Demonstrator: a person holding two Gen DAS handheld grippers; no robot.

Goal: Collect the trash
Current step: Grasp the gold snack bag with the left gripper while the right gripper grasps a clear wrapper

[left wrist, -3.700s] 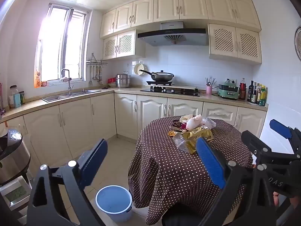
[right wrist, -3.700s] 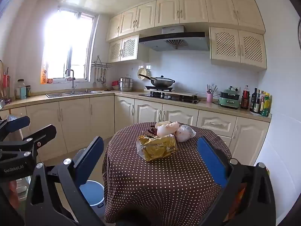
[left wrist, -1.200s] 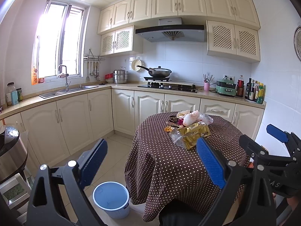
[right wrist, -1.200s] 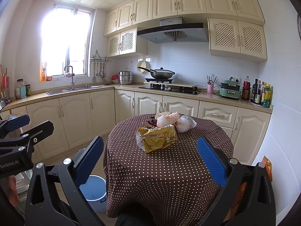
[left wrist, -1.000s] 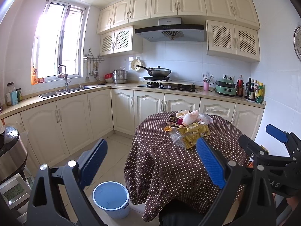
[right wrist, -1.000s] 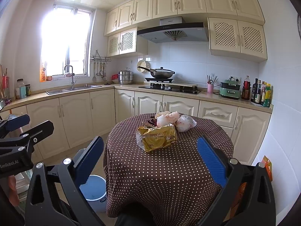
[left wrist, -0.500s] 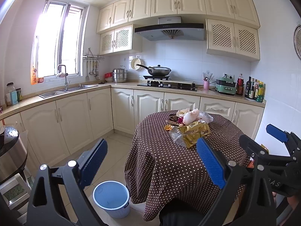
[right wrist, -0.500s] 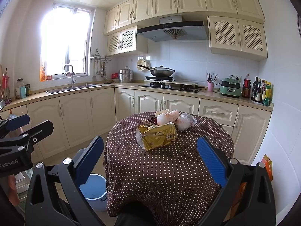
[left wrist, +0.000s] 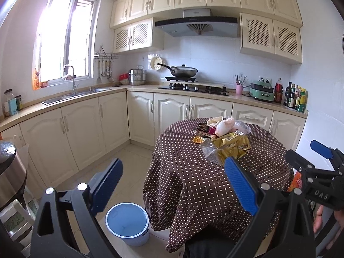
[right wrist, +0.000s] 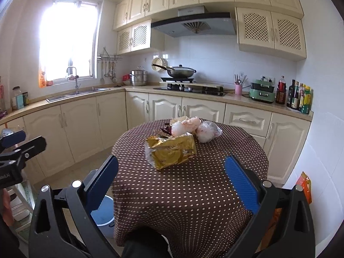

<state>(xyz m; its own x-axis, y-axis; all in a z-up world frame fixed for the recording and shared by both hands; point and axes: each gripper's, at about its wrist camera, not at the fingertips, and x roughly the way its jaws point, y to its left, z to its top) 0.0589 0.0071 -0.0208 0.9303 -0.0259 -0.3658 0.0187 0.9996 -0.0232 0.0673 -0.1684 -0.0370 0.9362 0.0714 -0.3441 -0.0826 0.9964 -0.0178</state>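
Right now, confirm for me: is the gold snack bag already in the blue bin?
No. The gold snack bag lies on the polka-dot table with the other trash, while the blue bin stands on the floor beside it.

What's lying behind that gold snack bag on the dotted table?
Behind the gold snack bag sit crumpled white tissue, a clear plastic bag and dark wrappers. Anything lower behind it is hidden.

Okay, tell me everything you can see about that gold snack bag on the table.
The gold snack bag is crinkled, shiny foil-like plastic with a clear torn-looking end toward the camera. It lies on its side on the dotted tablecloth, nearest of the trash pile, against the white wads behind it. Neither tongs touch it.
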